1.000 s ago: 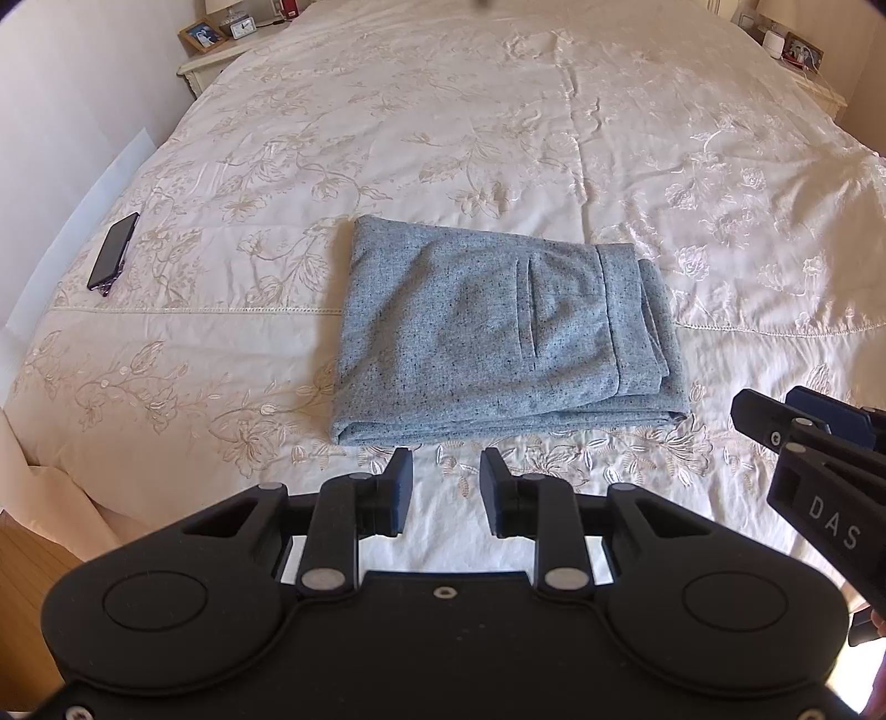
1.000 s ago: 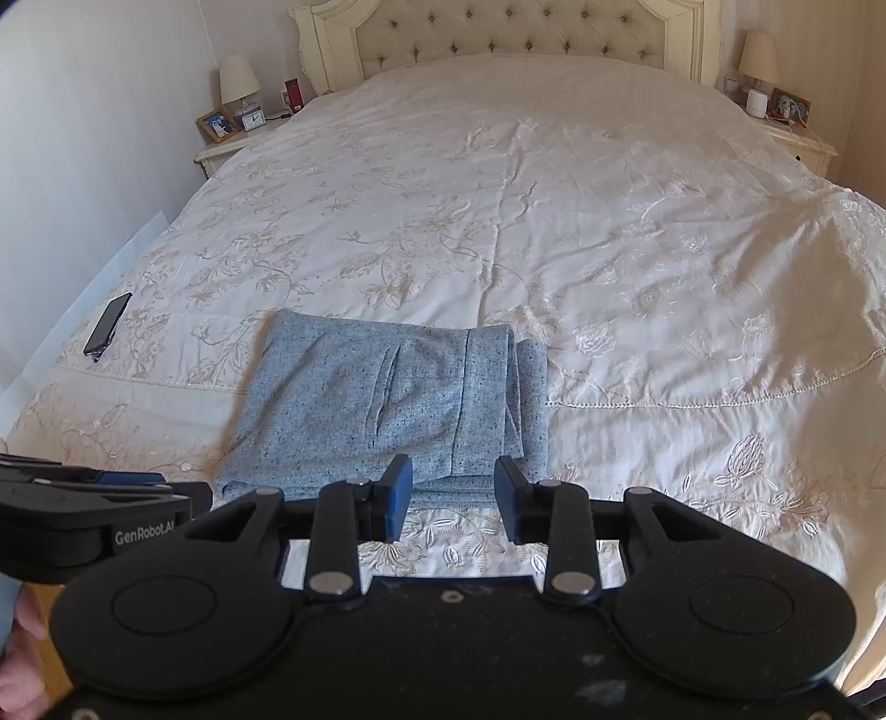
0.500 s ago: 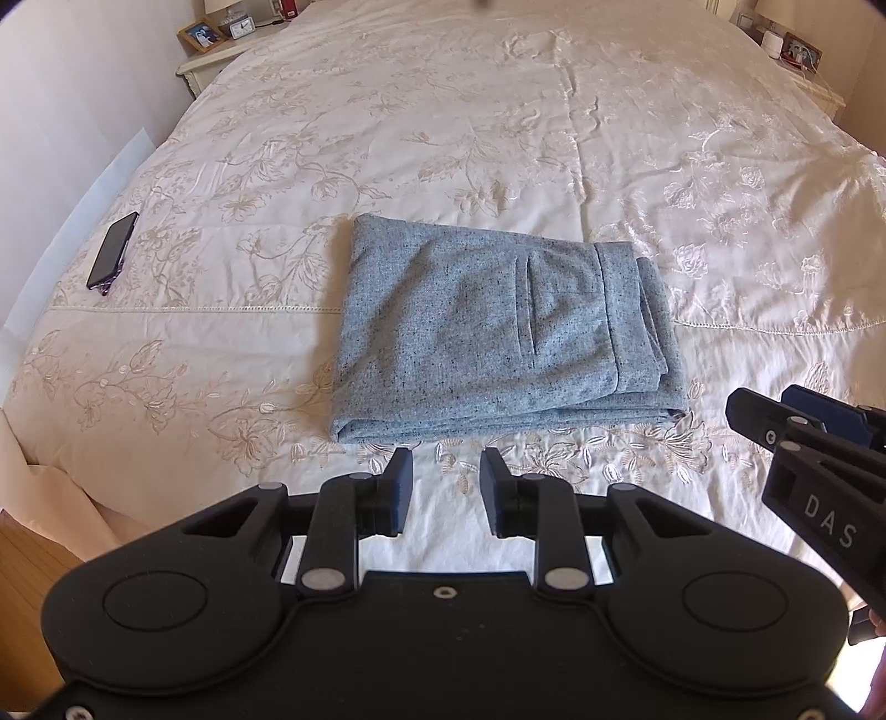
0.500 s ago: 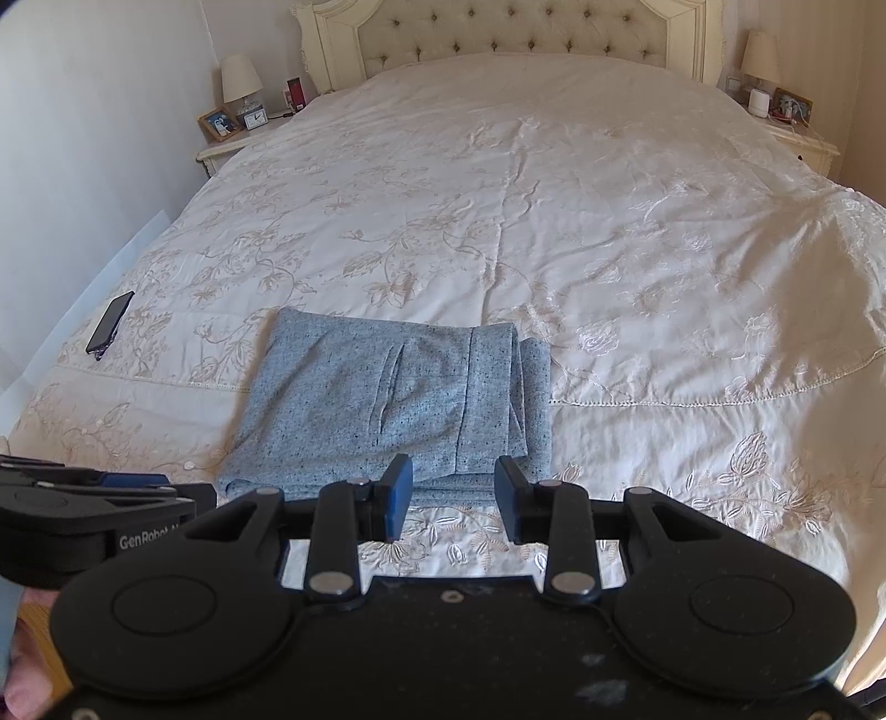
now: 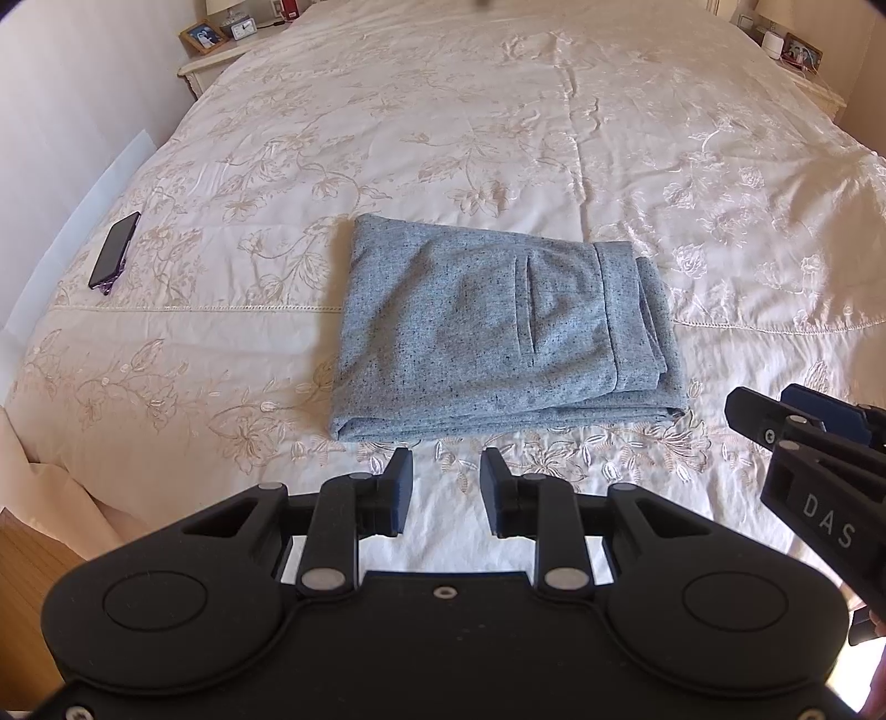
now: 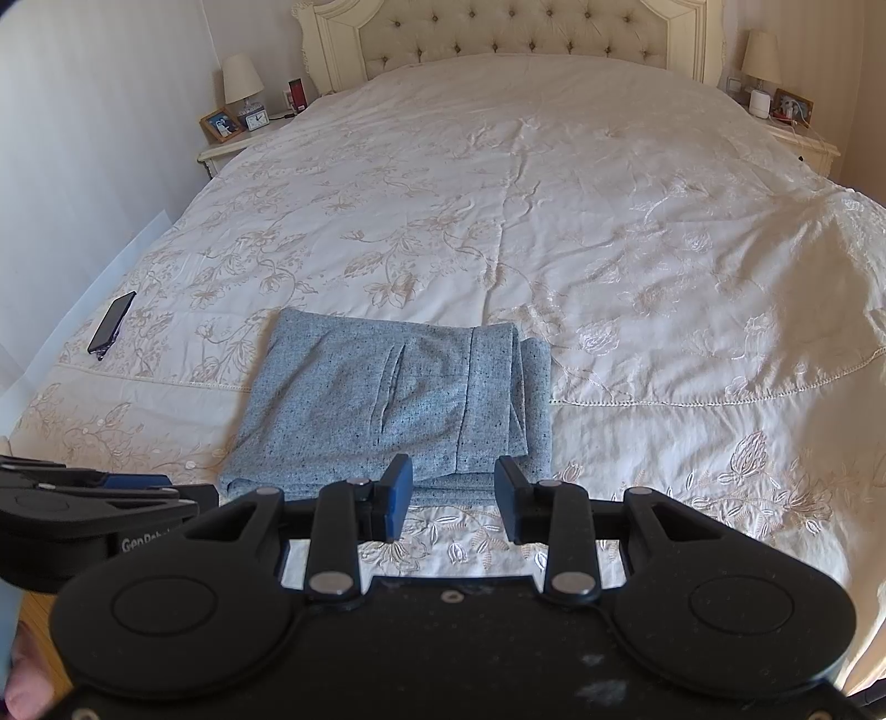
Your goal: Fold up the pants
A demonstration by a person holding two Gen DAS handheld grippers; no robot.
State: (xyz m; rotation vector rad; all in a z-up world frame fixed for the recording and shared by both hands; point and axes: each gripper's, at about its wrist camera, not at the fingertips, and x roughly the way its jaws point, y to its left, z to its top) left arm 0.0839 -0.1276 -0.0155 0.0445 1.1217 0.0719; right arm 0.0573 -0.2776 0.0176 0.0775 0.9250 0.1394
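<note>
The grey-blue speckled pants (image 5: 498,332) lie folded into a neat rectangle on the cream embroidered bedspread (image 5: 498,111), waistband and pocket slit toward the right. They also show in the right wrist view (image 6: 398,399). My left gripper (image 5: 446,487) is open and empty, hovering just short of the near edge of the pants. My right gripper (image 6: 453,493) is open and empty, its fingertips over the pants' near right edge. Each gripper shows in the other's view, the right (image 5: 814,443) and the left (image 6: 83,498).
A dark phone (image 5: 113,257) lies on the bed's left edge, also in the right wrist view (image 6: 111,327). Nightstands with lamps, frames and a clock stand at both sides of the tufted headboard (image 6: 515,33). Wood floor (image 5: 33,559) shows below the bed's near left corner.
Almost nothing: both grippers stay open and hover near the pants' front edge. The right gripper has drifted very slightly back.
</note>
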